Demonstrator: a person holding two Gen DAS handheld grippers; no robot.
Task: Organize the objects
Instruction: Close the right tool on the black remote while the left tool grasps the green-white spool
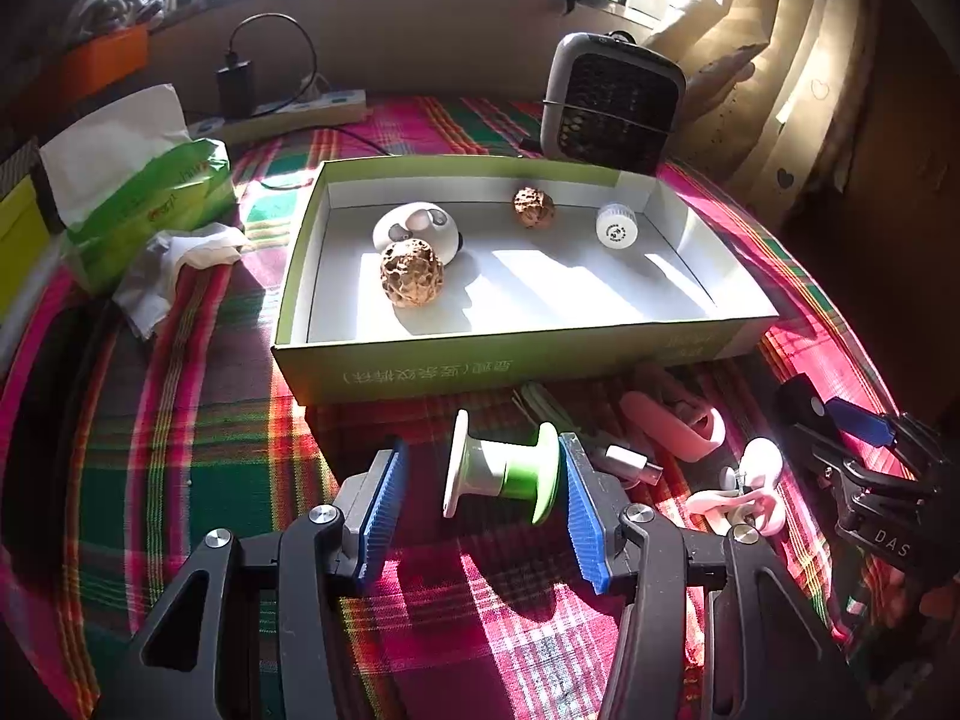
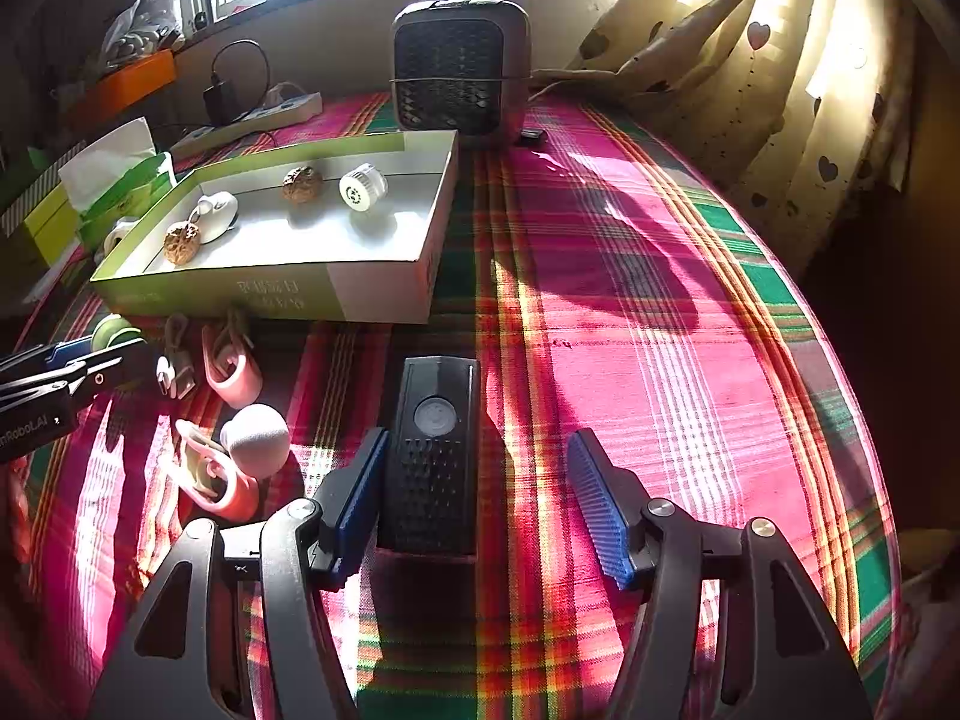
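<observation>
A green and white spool (image 1: 504, 468) lies on the plaid cloth between the jaws of my left gripper (image 1: 483, 450), which is open; the right pad is close against the green flange and the left pad stands clear. My right gripper (image 2: 477, 441) is open around a black rectangular device (image 2: 435, 450) that lies next to its left pad, the right pad well apart. Just beyond stands a green cardboard box (image 1: 480, 360) holding two walnuts (image 1: 412, 273), a white earbud case (image 1: 414, 228) and a white cap (image 1: 616, 226).
Pink clips (image 2: 231, 372), a USB plug (image 2: 174, 375) and a white foam ball (image 2: 255, 441) lie between the grippers. A small fan (image 2: 459, 72) stands behind the box, a tissue pack (image 1: 150, 198) and power strip (image 1: 312, 111) to the left, and a curtain (image 2: 780, 90) to the right.
</observation>
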